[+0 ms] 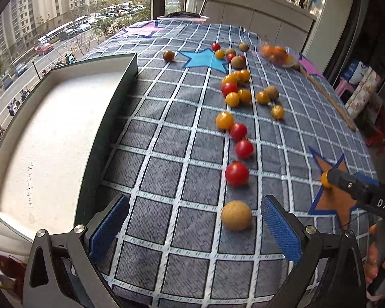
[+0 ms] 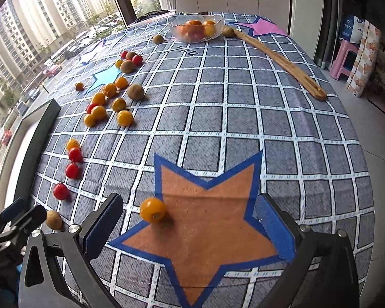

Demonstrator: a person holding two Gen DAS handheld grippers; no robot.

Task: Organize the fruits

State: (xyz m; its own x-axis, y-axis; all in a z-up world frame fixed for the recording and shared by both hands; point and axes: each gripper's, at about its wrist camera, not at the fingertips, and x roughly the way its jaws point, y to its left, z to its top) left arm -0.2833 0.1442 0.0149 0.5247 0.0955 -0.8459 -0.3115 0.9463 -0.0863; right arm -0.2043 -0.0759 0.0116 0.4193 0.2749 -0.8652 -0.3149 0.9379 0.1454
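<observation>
Several red, yellow and brown small fruits lie scattered on the checked tablecloth [image 1: 166, 169]. My left gripper [image 1: 195, 228] is open just above the cloth, and a tan round fruit [image 1: 236, 215] sits between its blue pads, nearer the right one. A red tomato [image 1: 237, 173] lies just beyond it. My right gripper [image 2: 190, 228] is open over the orange star [image 2: 208, 220], with a yellow tomato [image 2: 153, 209] resting between its fingers, close to the left pad. The same yellow tomato [image 1: 325, 179] shows beside the right gripper's finger in the left wrist view.
A white tray with dark walls [image 1: 125, 77] stands at the table's left edge by the window. A glass bowl [image 2: 195, 28] holding orange fruit sits at the far end. A long wooden stick [image 2: 277, 59] lies along the right side. A pink stool [image 2: 345, 59] stands on the floor.
</observation>
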